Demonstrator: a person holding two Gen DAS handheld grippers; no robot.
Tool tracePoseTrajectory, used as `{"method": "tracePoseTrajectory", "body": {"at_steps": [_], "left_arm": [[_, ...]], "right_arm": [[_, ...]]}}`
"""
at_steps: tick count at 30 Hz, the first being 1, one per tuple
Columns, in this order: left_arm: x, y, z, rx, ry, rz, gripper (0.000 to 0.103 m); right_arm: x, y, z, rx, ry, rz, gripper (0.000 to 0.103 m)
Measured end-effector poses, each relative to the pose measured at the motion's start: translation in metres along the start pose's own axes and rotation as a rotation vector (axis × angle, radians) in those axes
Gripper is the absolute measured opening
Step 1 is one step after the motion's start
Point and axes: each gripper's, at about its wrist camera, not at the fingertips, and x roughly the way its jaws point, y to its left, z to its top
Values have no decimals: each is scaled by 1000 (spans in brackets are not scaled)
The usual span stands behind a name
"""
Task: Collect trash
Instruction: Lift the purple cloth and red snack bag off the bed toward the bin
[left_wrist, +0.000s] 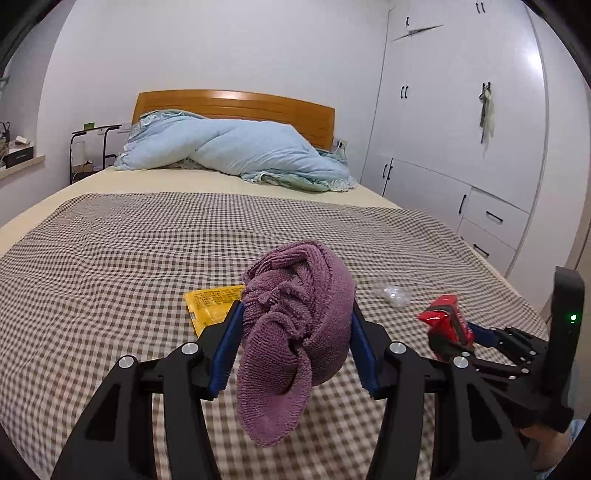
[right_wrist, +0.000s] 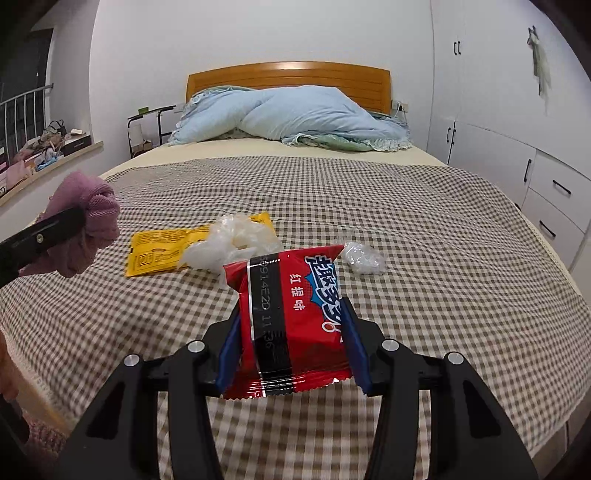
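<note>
My left gripper (left_wrist: 295, 314) is shut on a bunched purple towel (left_wrist: 295, 325), held above the checked bedspread (left_wrist: 129, 251); the same towel (right_wrist: 86, 221) shows at the left of the right wrist view. My right gripper (right_wrist: 290, 310) is shut on a red snack packet (right_wrist: 291, 317), also lifted off the bed; this red packet (left_wrist: 447, 321) appears at the right of the left wrist view. On the spread lie a yellow wrapper (right_wrist: 159, 251), a crumpled white plastic bag (right_wrist: 232, 243) and a small clear plastic wad (right_wrist: 364, 258). In the left wrist view the yellow wrapper (left_wrist: 210, 302) is partly hidden behind the towel.
A rumpled light-blue duvet (left_wrist: 236, 147) lies against the wooden headboard (left_wrist: 236, 107). White wardrobe doors and drawers (left_wrist: 461, 147) line the right side of the bed. A black side table (left_wrist: 92, 147) and a cluttered window ledge (right_wrist: 48, 147) stand at the left.
</note>
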Motion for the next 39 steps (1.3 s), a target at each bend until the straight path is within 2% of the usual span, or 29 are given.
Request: {"method": "tracePoseTrajectory", "body": {"at_steps": [8, 19, 39], "left_arm": [[-36, -14, -15, -3, 5, -5, 52], [-78, -28, -34, 15, 28, -17, 52], [-120, -36, -67, 29, 65, -17, 52]], "right_arm": [[-40, 2, -27, 20, -34, -5, 48], [-71, 0, -57, 61, -44, 8, 48], [-104, 5, -100, 63, -57, 28, 48]]}}
